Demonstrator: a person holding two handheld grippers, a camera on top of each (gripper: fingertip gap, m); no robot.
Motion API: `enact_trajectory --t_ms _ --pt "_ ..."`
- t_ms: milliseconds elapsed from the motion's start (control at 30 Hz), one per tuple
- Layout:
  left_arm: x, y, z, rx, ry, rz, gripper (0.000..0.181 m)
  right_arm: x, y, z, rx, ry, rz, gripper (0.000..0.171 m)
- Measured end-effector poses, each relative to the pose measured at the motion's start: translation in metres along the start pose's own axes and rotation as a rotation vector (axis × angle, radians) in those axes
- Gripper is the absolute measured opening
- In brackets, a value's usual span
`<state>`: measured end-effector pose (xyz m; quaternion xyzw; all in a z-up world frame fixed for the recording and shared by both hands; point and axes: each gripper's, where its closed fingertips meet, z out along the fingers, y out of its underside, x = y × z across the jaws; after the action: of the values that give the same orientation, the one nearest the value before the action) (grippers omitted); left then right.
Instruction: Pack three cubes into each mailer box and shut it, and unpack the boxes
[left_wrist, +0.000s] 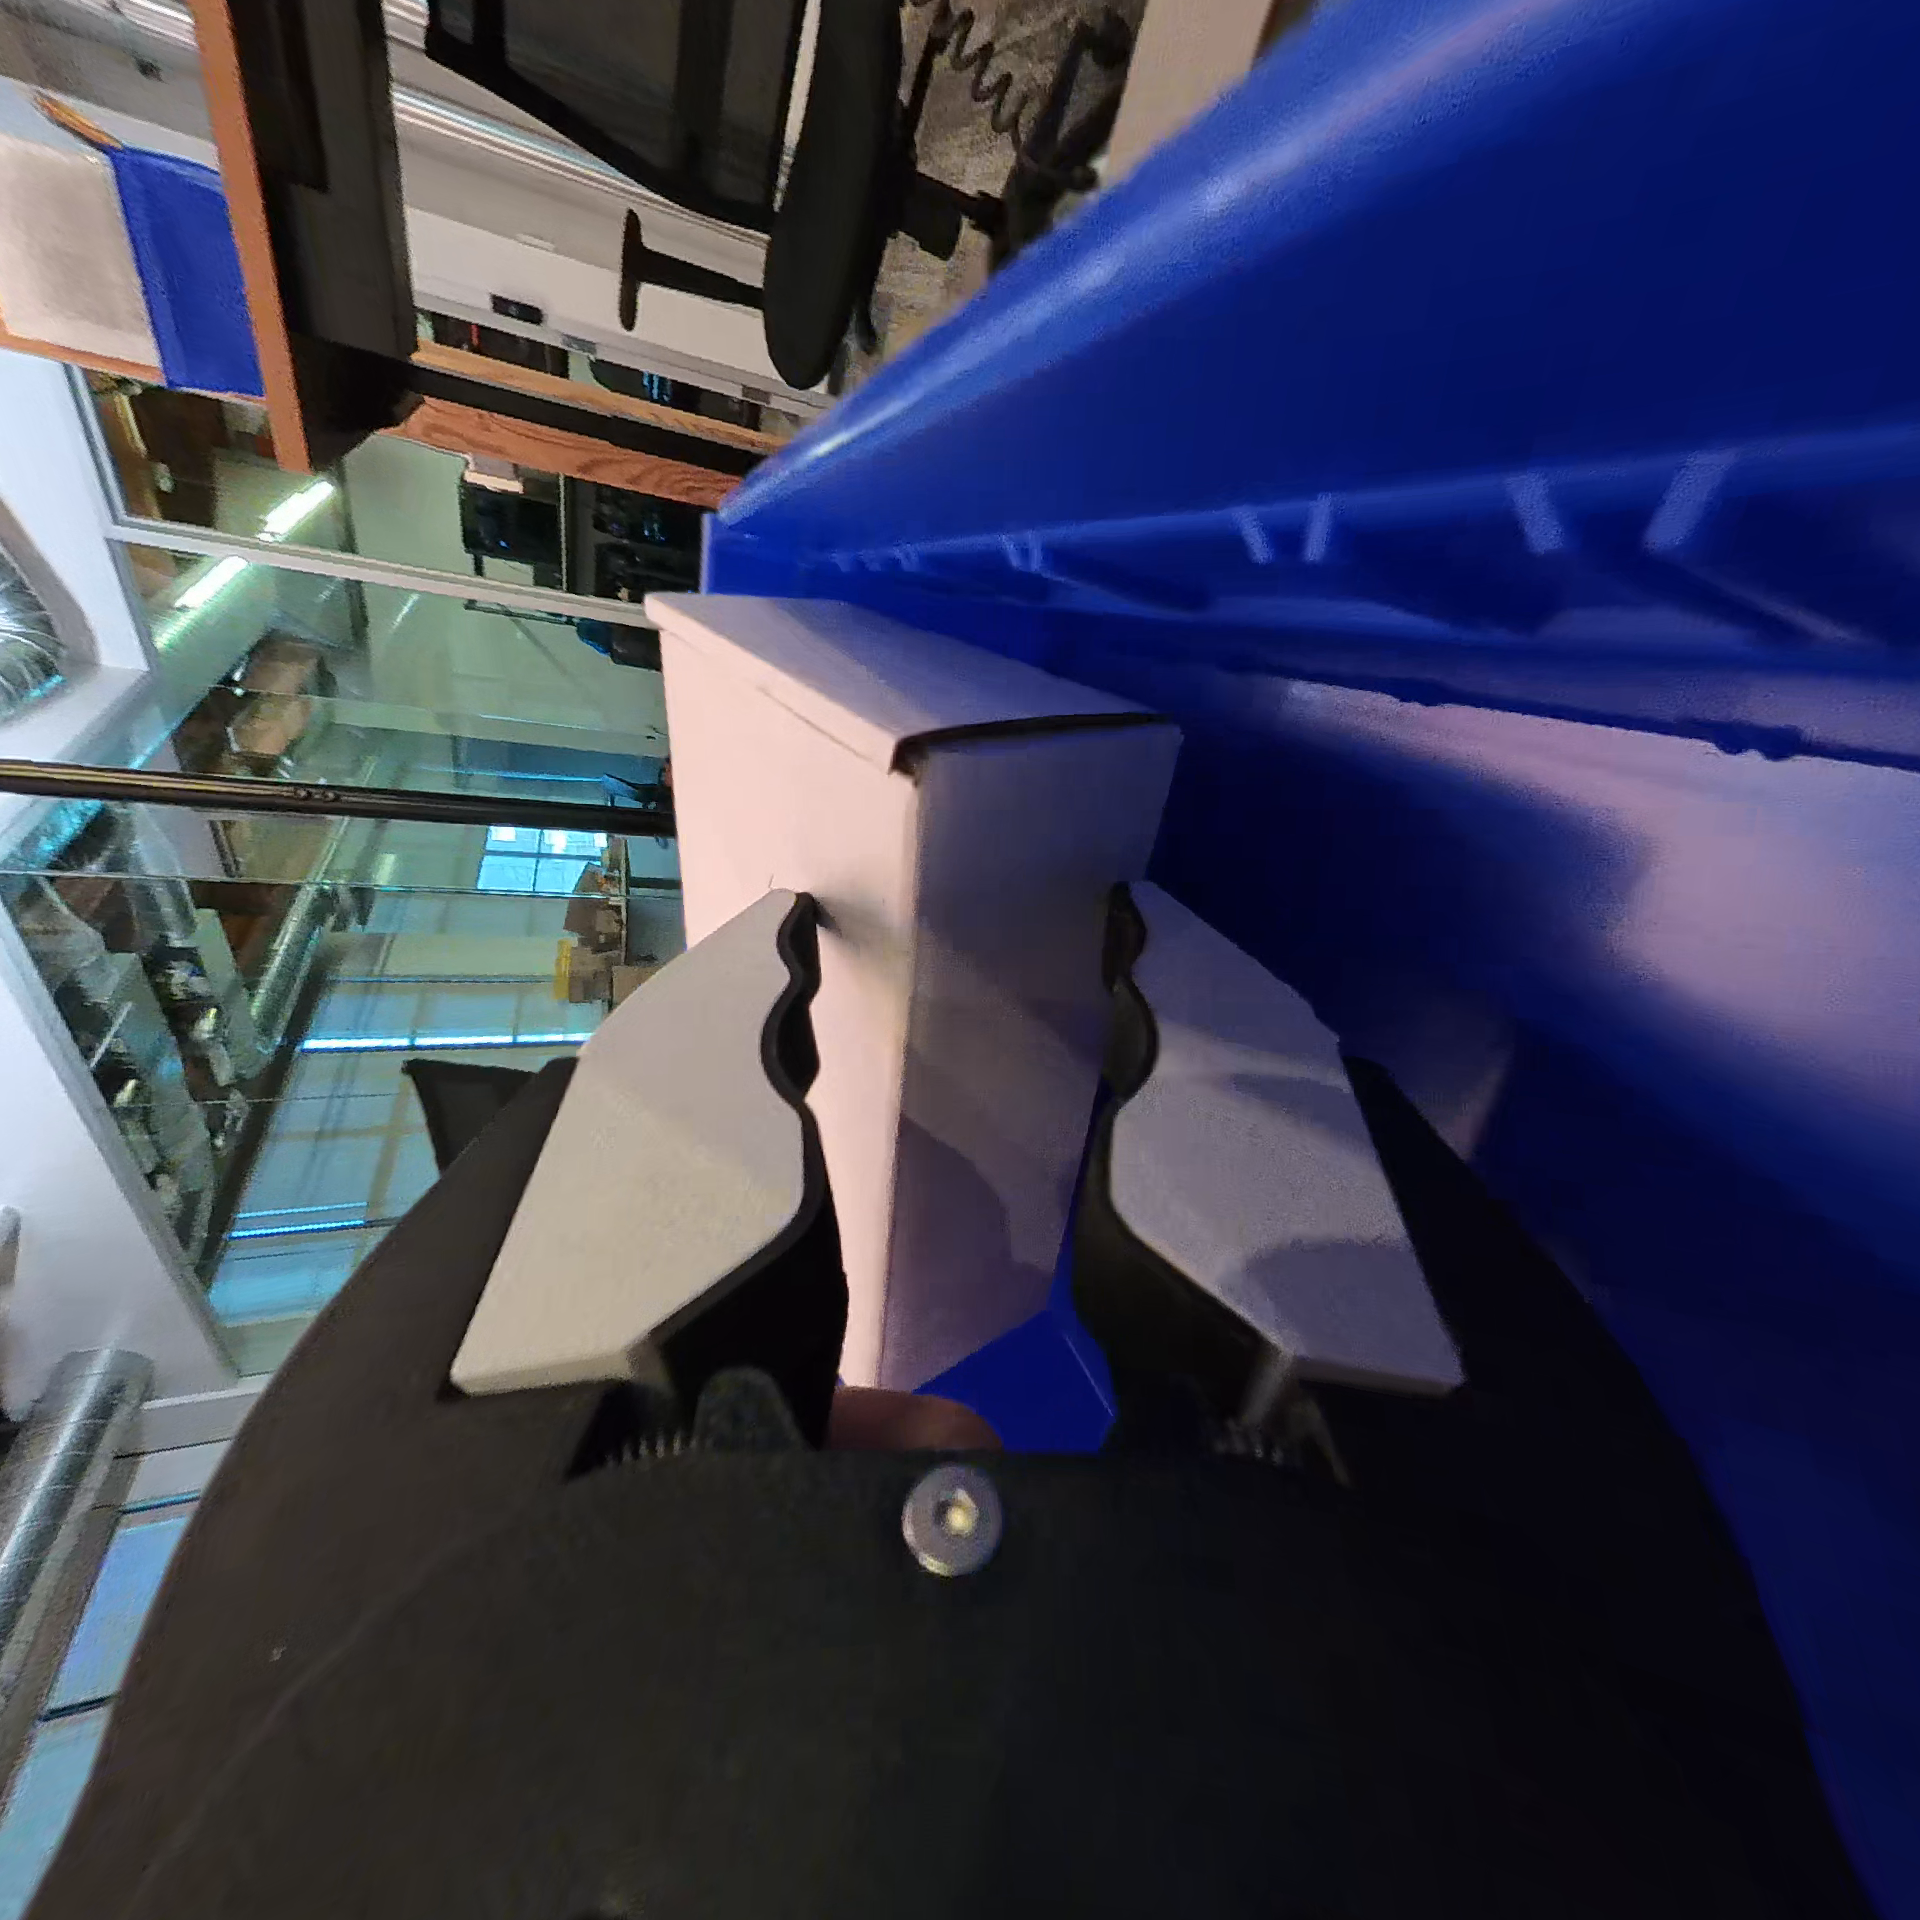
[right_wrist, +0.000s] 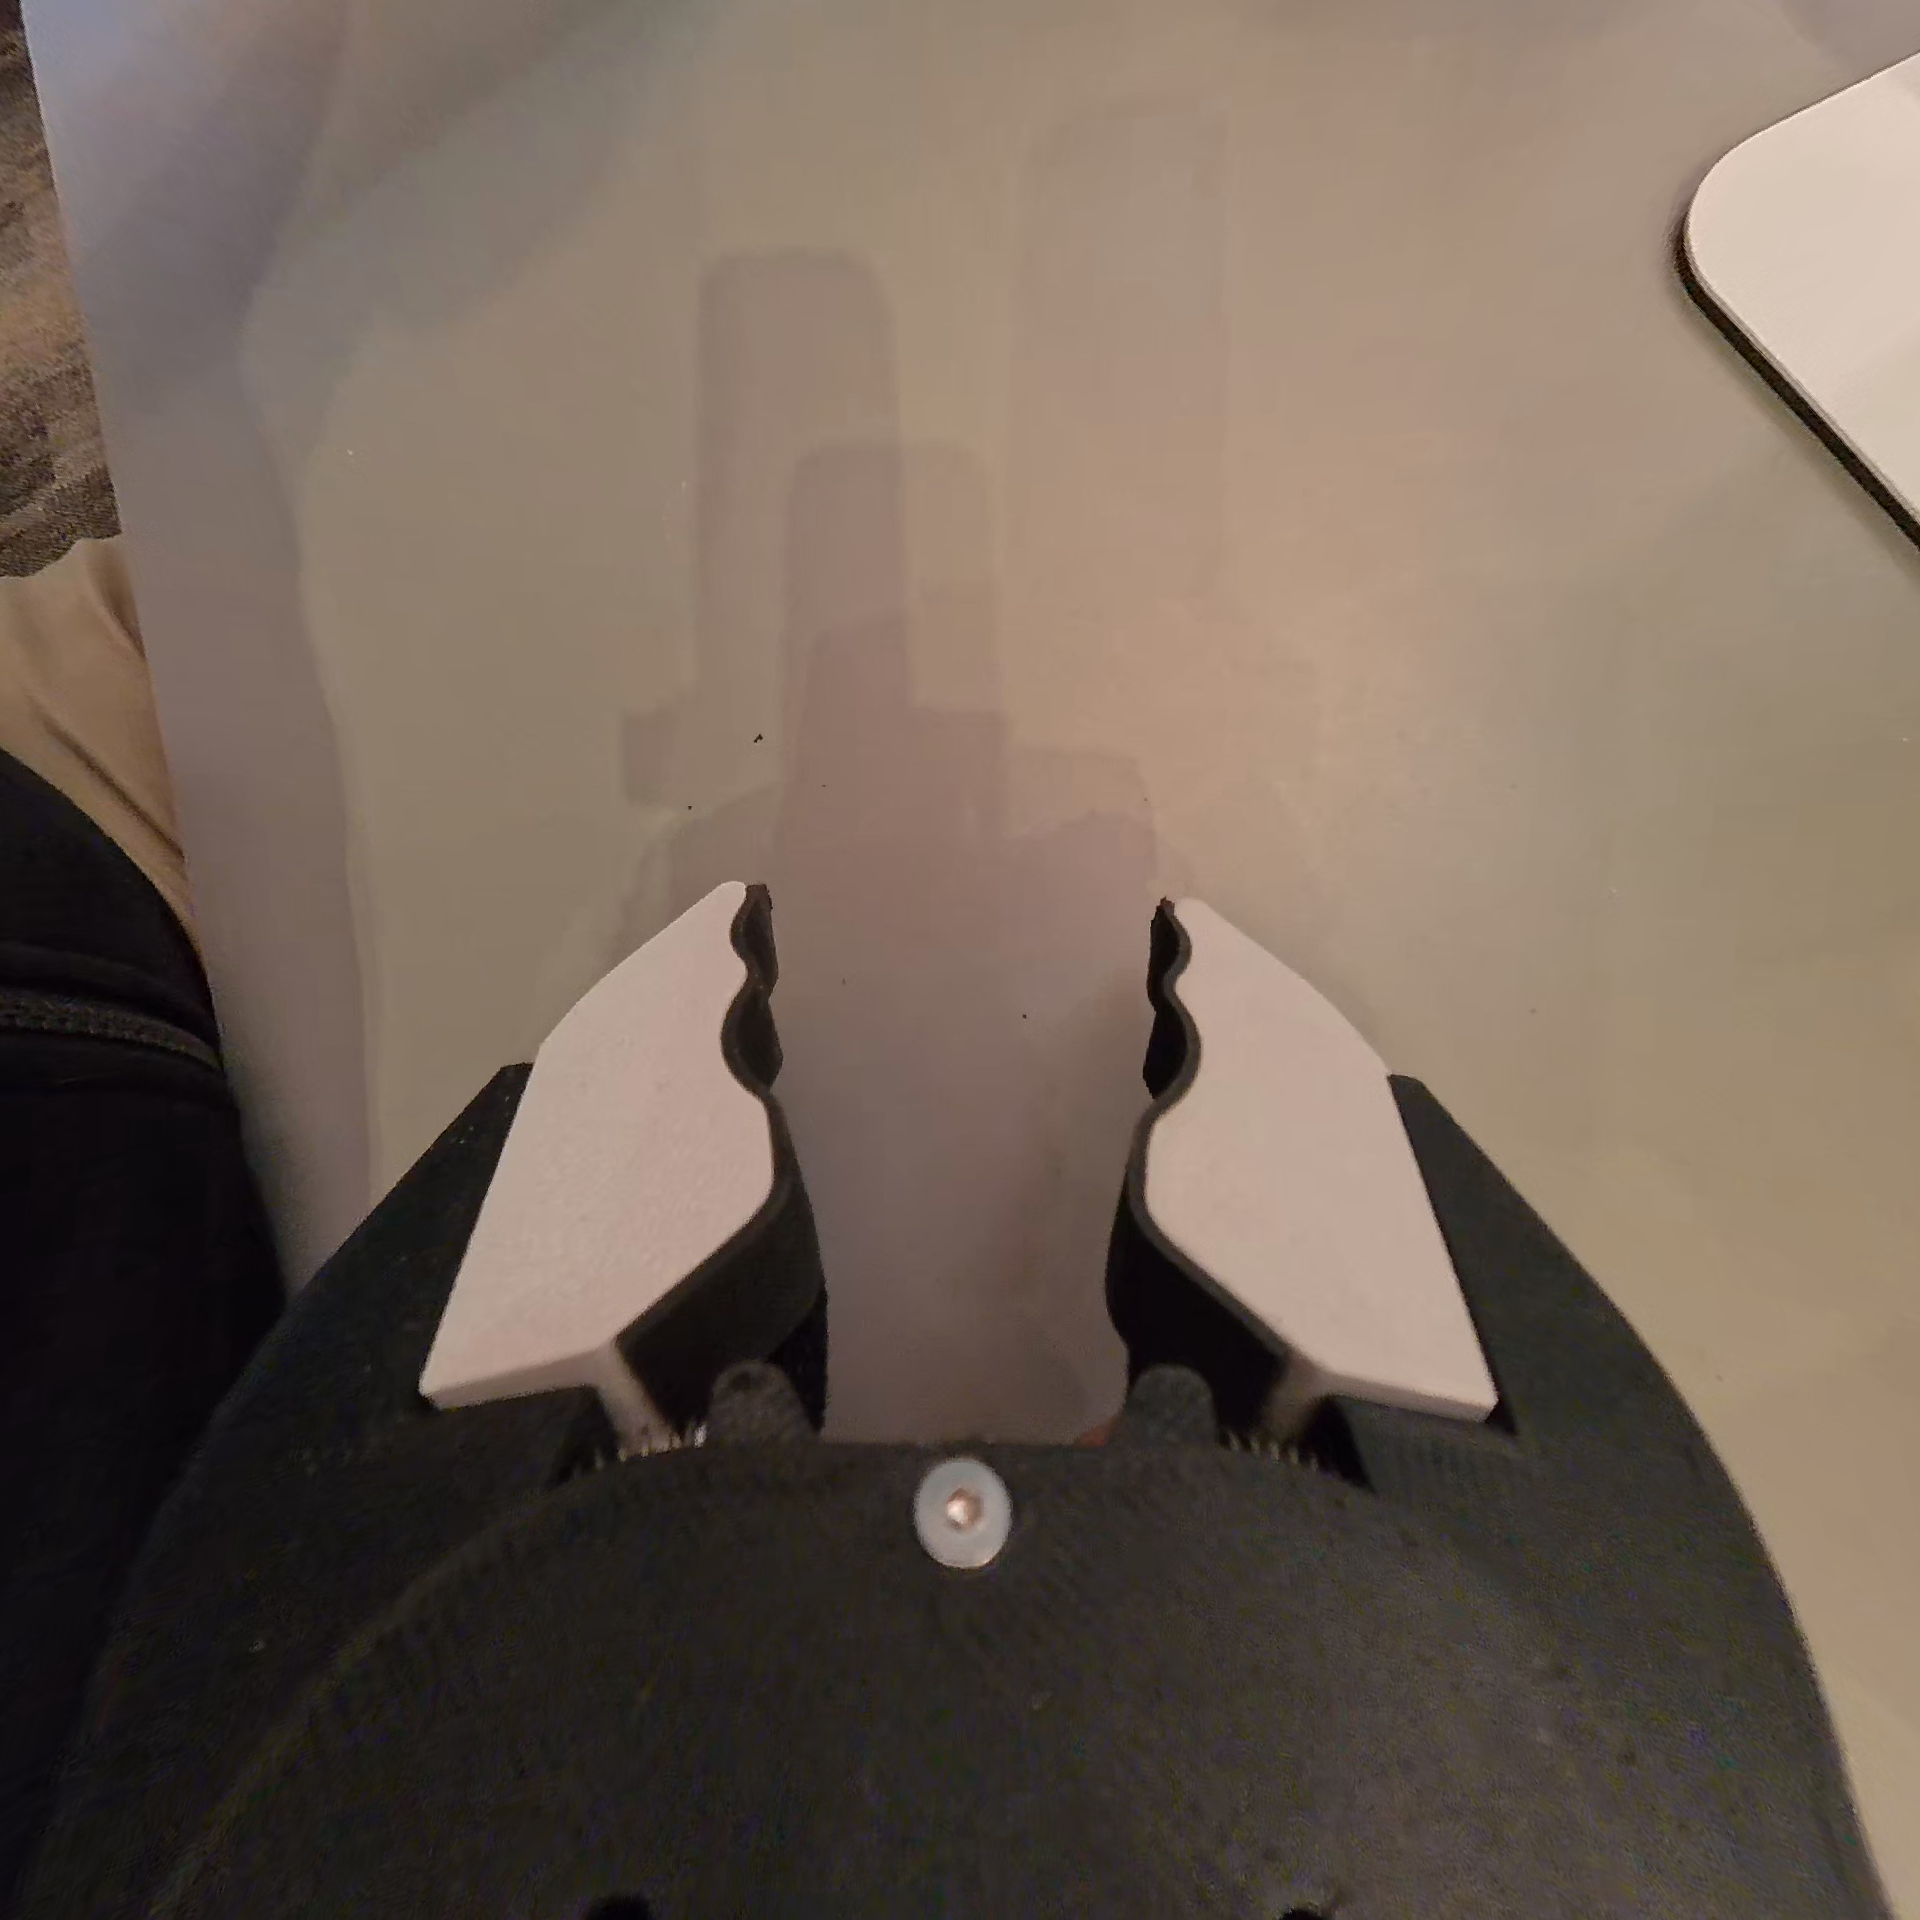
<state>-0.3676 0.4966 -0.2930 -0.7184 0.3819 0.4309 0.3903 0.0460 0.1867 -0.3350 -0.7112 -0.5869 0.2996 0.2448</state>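
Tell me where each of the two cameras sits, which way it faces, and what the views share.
Left wrist view: on the left gripper, rolled sideways, facing a white mailer box clamped between its fingers beside a blue bin; office chair beyond.
Right wrist view: on the right gripper, looking down at a bare tabletop, jaws apart and empty; a white rounded slab at top right; a person's clothing at the left edge.
Shared: no object; only matching grey-padded gripper design.

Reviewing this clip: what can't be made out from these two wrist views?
- Left wrist view: the white mailer box in the left gripper is shut, so its contents are hidden.
- Same view: the blue bin is blurred and runs off the edge.
- Right wrist view: a white object is cropped at the edge; the right gripper hangs empty over the table.
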Motion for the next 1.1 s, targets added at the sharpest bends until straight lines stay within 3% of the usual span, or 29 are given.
enact_trajectory --t_ms 200,300,400,600,767,933,1100 --pt "-0.026 -0.003 -0.026 0.038 -0.057 -0.065 0.052 -0.001 -0.001 -0.001 0.001 0.002 -0.007 0.068" --pt "-0.042 -0.012 -0.053 0.088 -0.082 -0.082 0.034 0.0 -0.002 -0.001 0.006 0.006 -0.006 0.068" --pt "-0.045 -0.016 -0.069 0.119 -0.053 -0.087 0.032 -0.001 -0.003 -0.001 0.011 0.001 -0.011 0.069" --pt "-0.034 -0.003 -0.064 0.073 -0.025 -0.06 0.032 -0.003 -0.003 -0.002 0.002 0.019 -0.031 0.069" --pt "-0.036 -0.013 -0.077 0.101 -0.051 -0.046 0.031 -0.002 -0.002 -0.001 -0.005 0.023 -0.031 0.069" --pt "-0.053 -0.026 -0.115 0.135 -0.092 -0.048 0.031 -0.001 -0.003 -0.002 0.0 0.025 -0.03 0.069" --pt "-0.058 -0.049 -0.176 0.198 -0.064 -0.045 0.031 0.003 -0.007 -0.006 0.023 0.047 -0.028 0.069"
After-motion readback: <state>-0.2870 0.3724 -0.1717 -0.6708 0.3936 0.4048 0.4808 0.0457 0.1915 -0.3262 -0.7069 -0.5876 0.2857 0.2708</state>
